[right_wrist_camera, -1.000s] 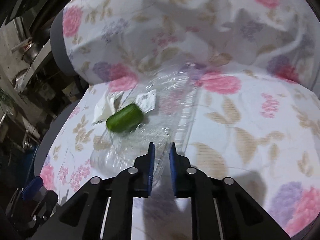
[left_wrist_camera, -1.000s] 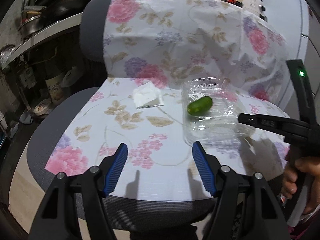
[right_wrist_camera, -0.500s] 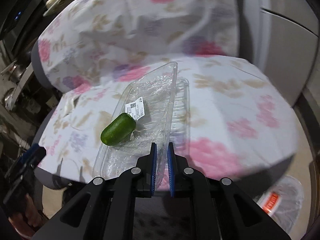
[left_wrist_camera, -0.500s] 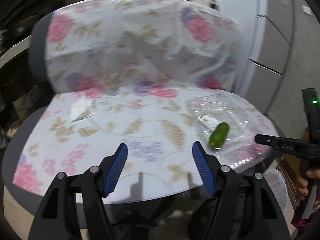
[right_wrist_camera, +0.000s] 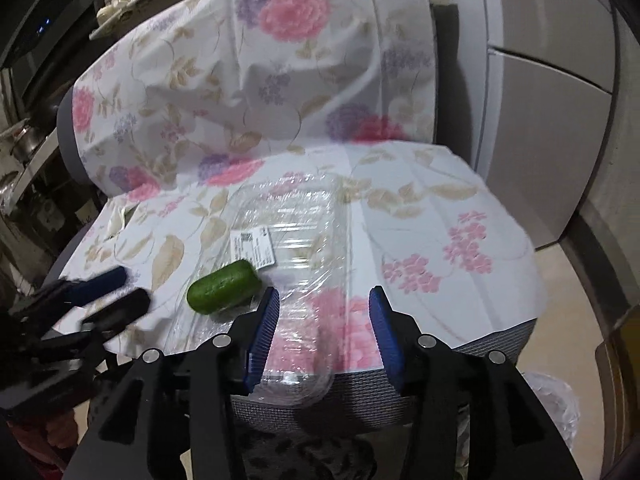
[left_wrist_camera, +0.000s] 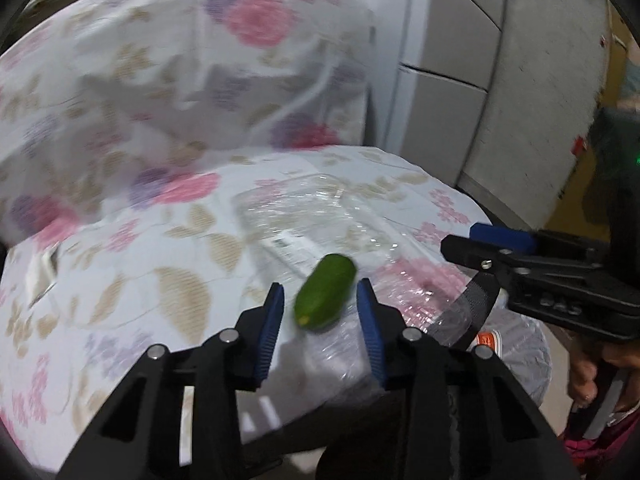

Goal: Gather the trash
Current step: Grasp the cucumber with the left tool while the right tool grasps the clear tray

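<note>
A stubby green cucumber piece point(right_wrist_camera: 224, 287) lies on a clear plastic tray point(right_wrist_camera: 296, 216) on the flower-print cloth point(right_wrist_camera: 420, 216) covering the chair seat. In the right wrist view its long axis runs from near left up to far right; in the left wrist view it point(left_wrist_camera: 325, 297) sits between the two blue pads, tilted the same way, though whether the pads touch it cannot be told. The tray's long axis runs back toward the chair's backrest, and its near end overhangs the seat's front edge. A white label point(right_wrist_camera: 253, 249) is stuck to the tray just behind the cucumber. The seat to the right of the tray is bare cloth up to its edge. The left gripper point(left_wrist_camera: 320, 322) is spread, level and low at the front edge. The right gripper point(right_wrist_camera: 320, 330) is spread wide over the tray's near end, holding nothing.
</note>
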